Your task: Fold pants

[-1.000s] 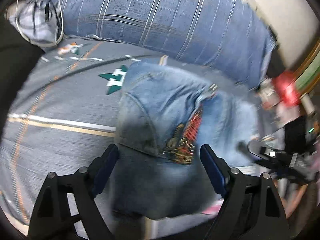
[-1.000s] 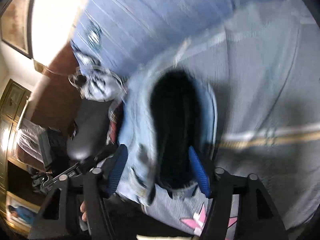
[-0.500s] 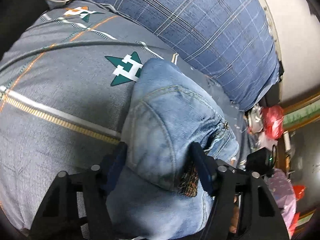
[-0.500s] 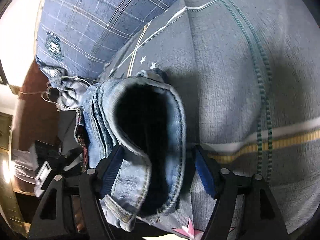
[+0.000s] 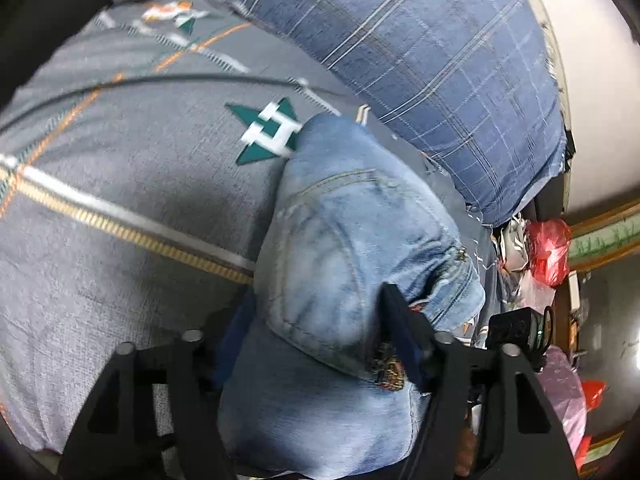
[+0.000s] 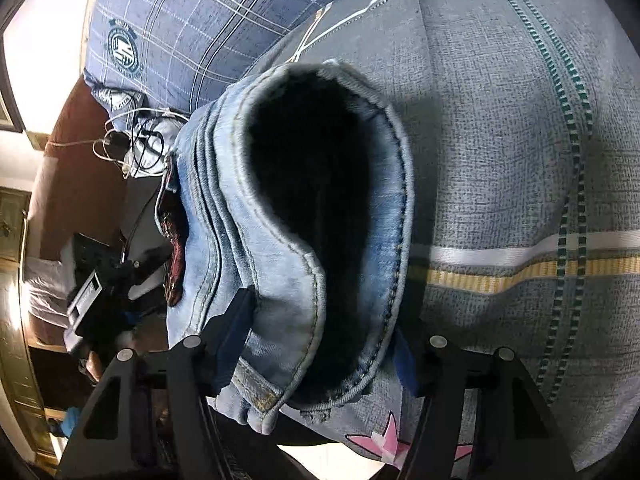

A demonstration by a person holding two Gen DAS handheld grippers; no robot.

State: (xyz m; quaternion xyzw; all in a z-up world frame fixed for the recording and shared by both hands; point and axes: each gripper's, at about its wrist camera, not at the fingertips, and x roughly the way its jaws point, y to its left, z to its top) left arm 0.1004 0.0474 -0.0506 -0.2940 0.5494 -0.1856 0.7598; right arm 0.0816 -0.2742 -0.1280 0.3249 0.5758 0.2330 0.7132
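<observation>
The folded jeans [image 5: 352, 248] lie on the bedspread [image 5: 120, 184] of the bed, with the pillow [image 5: 420, 48] behind them along the wall. The left claw [image 5: 316, 340] straddles one end of the bundle and the right claw [image 6: 320, 332] straddles the opposite, open end. A tangle of cables [image 6: 132, 140] lies beside the pillow's corner, and plastic bags [image 5: 548, 248] sit off the bed's edge beyond the jeans.

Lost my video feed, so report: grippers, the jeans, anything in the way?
Left gripper and right gripper each straddle the folded jeans, fingers against denim. Bundle resting on grey bedspread. Nothing blocking.
</observation>
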